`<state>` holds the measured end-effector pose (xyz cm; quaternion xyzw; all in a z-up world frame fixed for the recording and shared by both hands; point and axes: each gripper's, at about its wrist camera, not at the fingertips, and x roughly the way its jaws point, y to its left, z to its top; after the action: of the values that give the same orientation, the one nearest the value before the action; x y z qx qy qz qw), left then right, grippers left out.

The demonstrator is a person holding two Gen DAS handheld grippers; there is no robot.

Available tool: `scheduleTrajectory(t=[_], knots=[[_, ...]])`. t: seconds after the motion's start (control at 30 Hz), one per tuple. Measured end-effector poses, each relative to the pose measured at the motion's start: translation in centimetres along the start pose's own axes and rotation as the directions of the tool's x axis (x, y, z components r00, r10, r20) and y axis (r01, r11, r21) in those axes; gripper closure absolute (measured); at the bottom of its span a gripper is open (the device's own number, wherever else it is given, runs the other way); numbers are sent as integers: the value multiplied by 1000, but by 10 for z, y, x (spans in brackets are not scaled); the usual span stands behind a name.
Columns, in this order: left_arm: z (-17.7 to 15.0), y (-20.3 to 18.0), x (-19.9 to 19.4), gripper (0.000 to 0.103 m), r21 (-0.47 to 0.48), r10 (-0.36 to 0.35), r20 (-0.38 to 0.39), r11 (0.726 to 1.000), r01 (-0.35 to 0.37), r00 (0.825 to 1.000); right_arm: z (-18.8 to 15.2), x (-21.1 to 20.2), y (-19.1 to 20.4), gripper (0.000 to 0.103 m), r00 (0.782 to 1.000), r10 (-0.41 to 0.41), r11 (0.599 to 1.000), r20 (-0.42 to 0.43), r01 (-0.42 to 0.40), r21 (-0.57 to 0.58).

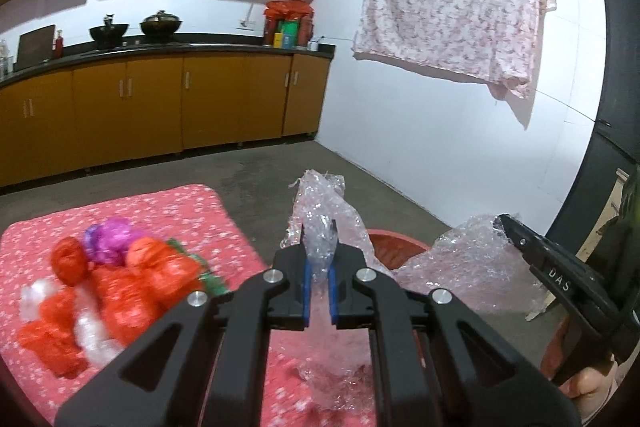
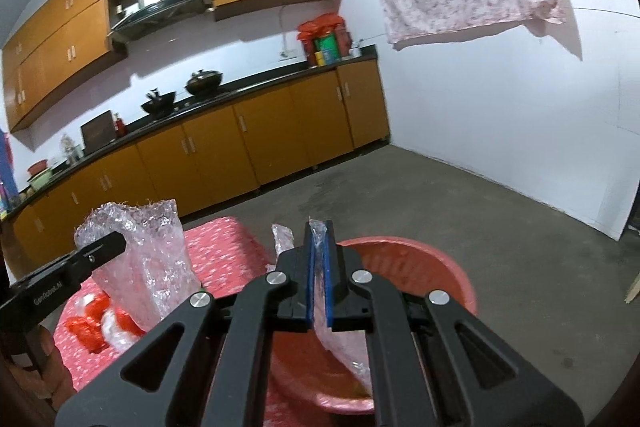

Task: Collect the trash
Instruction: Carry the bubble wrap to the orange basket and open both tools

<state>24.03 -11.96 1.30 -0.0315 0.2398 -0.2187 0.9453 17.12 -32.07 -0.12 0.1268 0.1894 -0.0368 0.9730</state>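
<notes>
Both tongs are busy here: the left gripper (image 1: 319, 259) has its blue pads pinched on a sheet of bubble wrap (image 1: 320, 223), and the right gripper (image 2: 319, 251) is clamped on the same sheet's other end, so it hangs stretched between them, above the edge of the table with the pink cloth (image 1: 192, 211) and the red basin (image 2: 420, 259) beside it. This stuff looks feather-light, soft and floppy, a bit slick, so a firm pinch on a bunched edge should serve best. More trash waits on the cloth: red bags (image 1: 120, 287) and a purple bundle (image 1: 110, 235). Readable writing: "DAS" on the right gripper's side, "GenRobot.AI" on the left one's
</notes>
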Motion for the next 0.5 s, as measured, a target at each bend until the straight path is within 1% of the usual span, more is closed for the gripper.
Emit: scheduleTrajectory(t=[0.23,0.5], knots=[[-7,-13,36,95,18,-41,-28,999,41,999,-4,13,-14,99,999,-36,999,-12,36,1],[-11,-22,66,95,37,-65,-46,997,67,997,-8,23,-21,99,999,-44,999,-23,44,5]])
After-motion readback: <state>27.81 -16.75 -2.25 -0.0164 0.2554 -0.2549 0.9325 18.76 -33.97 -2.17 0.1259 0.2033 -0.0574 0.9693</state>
